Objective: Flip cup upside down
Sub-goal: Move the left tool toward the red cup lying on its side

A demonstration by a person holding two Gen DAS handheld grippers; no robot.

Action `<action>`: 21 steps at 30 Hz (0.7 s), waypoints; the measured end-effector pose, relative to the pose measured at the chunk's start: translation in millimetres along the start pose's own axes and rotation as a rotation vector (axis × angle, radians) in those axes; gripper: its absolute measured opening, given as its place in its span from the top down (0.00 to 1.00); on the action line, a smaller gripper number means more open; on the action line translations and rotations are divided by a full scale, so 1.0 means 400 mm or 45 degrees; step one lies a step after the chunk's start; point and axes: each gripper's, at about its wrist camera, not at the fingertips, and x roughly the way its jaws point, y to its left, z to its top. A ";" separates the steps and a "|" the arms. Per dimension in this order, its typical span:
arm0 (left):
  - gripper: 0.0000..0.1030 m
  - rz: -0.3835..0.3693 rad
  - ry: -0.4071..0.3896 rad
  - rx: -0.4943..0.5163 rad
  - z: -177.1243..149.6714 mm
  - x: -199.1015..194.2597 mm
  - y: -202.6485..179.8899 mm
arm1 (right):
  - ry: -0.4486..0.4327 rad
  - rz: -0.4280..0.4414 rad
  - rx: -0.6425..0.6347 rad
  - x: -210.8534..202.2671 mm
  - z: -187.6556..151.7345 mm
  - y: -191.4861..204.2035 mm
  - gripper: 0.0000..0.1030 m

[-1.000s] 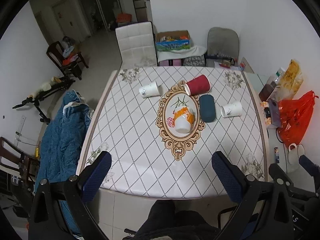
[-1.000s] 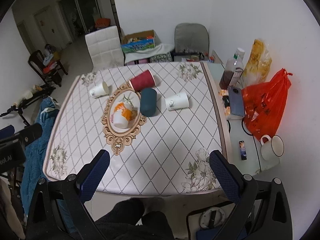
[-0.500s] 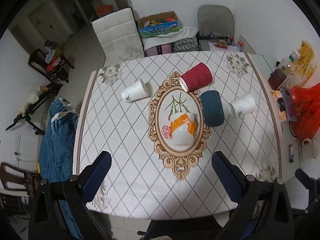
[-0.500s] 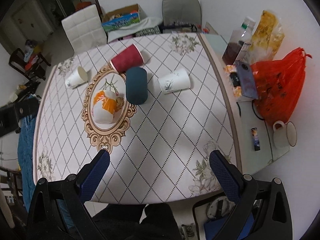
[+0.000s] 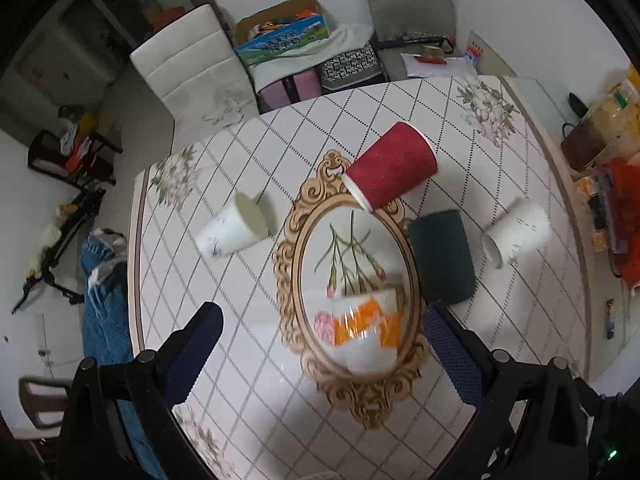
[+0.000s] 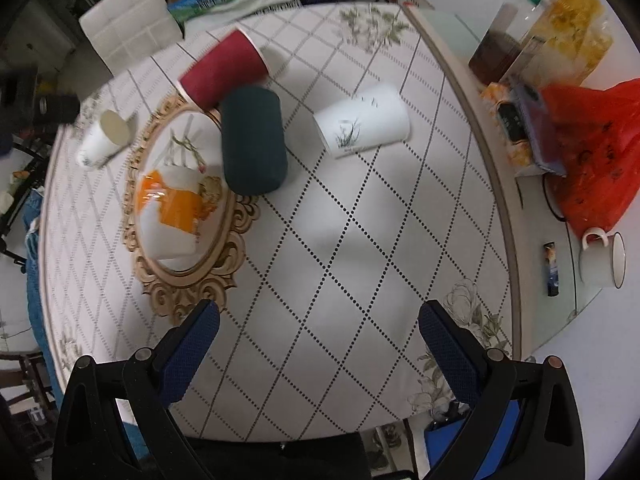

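Left wrist view: table (image 5: pixel 248 360) is carrying five cups lying sideways; orange-patterned cup (image 5: pixel 368 336) is resting on the oval motif between the spread, empty left gripper (image 5: pixel 322 344). Right gripper (image 6: pixel 318 346) is hovering spread and empty, white cup (image 6: pixel 362 120) lying ahead.

Left black two-finger gripper with dark-blue textured pads (image 5: pixel 320 344): jaws spread wide, nothing between them. Left pad (image 5: pixel 192 354) and right pad (image 5: pixel 452 360) both angled inward toward the top, mounted on black hinged arms with round pivot bolts. Held high, tilted downward.

Right black two-finger gripper with dark-blue textured pads (image 6: pixel 318 344): same wide spread, nothing gripped. Left pad (image 6: pixel 188 350), right pad (image 6: pixel 448 354). Also held high and aimed steeply down. Neither gripper touches anything. The person's hands and arms cannot be made out in either view.
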 end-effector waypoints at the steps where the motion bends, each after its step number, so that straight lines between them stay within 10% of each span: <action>1: 0.00 0.001 0.003 0.012 0.013 0.012 -0.006 | 0.017 -0.008 0.001 0.020 0.006 -0.001 0.01; 21: 0.01 0.150 0.049 0.631 0.267 0.297 -0.205 | 0.284 -0.134 0.006 0.279 0.098 -0.028 0.01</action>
